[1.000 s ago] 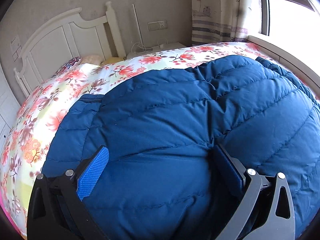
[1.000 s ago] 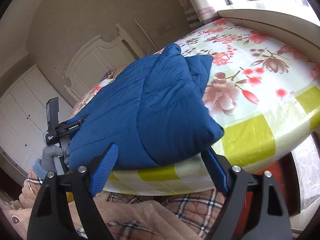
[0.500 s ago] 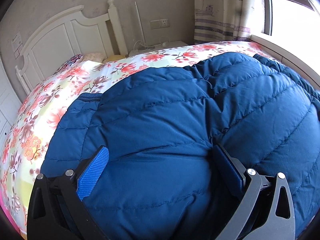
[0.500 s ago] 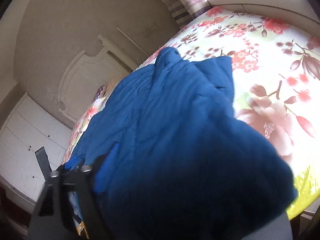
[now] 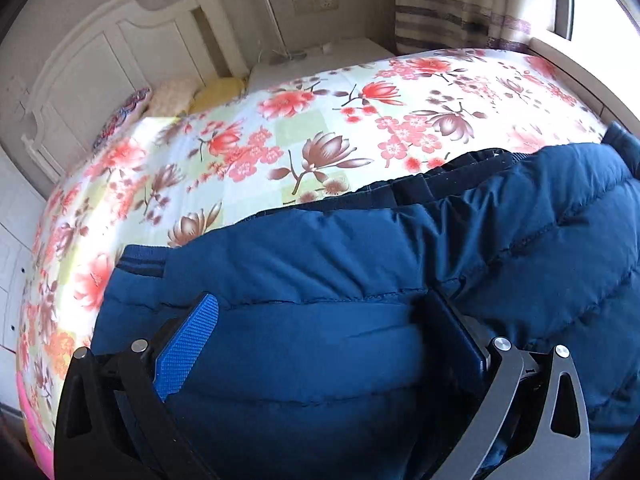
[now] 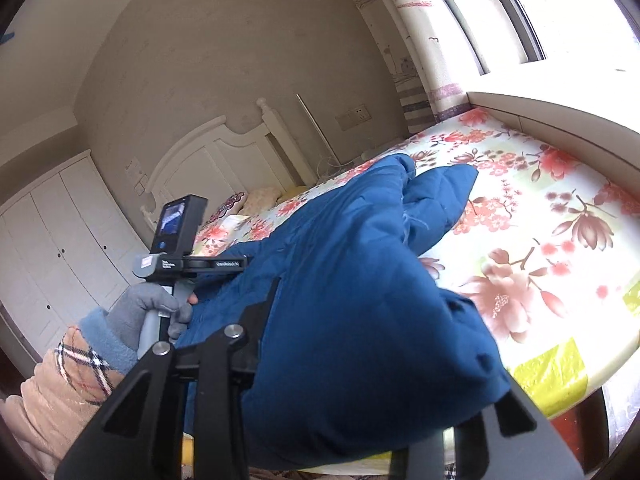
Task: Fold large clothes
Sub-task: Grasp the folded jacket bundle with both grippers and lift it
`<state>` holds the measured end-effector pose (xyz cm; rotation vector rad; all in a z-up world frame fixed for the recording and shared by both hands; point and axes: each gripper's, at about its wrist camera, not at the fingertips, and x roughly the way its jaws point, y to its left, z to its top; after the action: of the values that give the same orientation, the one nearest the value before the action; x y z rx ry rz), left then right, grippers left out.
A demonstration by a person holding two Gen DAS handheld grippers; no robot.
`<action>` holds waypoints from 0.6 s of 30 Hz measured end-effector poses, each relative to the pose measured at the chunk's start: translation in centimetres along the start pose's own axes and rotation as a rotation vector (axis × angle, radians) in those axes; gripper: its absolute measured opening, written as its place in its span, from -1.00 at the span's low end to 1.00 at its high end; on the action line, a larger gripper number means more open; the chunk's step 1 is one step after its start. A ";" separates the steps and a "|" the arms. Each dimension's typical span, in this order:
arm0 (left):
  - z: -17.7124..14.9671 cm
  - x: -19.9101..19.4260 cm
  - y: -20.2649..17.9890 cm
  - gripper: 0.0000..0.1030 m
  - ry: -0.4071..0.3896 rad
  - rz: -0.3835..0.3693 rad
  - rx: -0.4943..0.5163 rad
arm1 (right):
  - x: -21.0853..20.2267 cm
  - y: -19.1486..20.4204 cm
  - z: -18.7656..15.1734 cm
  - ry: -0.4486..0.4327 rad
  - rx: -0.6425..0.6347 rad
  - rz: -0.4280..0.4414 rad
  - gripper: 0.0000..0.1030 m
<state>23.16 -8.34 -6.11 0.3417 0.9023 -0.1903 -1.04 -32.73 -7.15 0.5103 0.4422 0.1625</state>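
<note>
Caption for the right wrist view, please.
Right gripper buried in the blue jacket over the floral bed, gloved left hand holding the other gripper alongside.
</note>
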 end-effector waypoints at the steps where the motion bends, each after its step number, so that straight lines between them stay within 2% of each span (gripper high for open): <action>1: -0.5 -0.9 0.1 0.89 -0.024 -0.011 -0.003 | 0.0 0.3 0.2 -0.002 -0.011 -0.003 -0.36; 3: -2.0 -3.9 0.6 0.88 -0.088 -0.053 -0.020 | 0.2 0.6 0.7 -0.007 -0.021 -0.003 -0.36; 5: -5.0 -8.1 1.3 0.91 -0.171 -0.108 -0.034 | 0.2 1.3 1.0 -0.020 -0.036 0.000 -0.36; 7: -8.6 -10.3 0.7 0.91 -0.191 -0.160 0.007 | 0.2 2.2 1.5 -0.033 -0.060 0.002 -0.36; 9: -11.7 -9.9 -1.2 0.91 -0.138 -0.162 0.096 | 0.4 4.0 2.3 -0.048 -0.103 0.010 -0.36; 11: -15.3 -10.4 -1.8 0.90 -0.204 -0.149 0.127 | 0.9 7.2 2.9 -0.054 -0.191 0.015 -0.36; 13: -17.1 -12.0 -0.4 0.89 -0.232 -0.232 0.134 | 1.2 10.8 3.2 -0.070 -0.313 0.012 -0.36; 15: -18.6 -14.4 3.5 0.89 -0.301 -0.297 0.035 | 2.0 15.2 3.4 -0.082 -0.449 0.022 -0.36; 18: -19.9 -16.5 10.5 0.89 -0.376 -0.259 -0.139 | 4.5 21.9 2.2 -0.070 -0.647 0.039 -0.36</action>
<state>1.72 9.08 -2.12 0.0535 0.5803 -0.4141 3.08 -13.68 3.95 -0.1105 0.2880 0.3097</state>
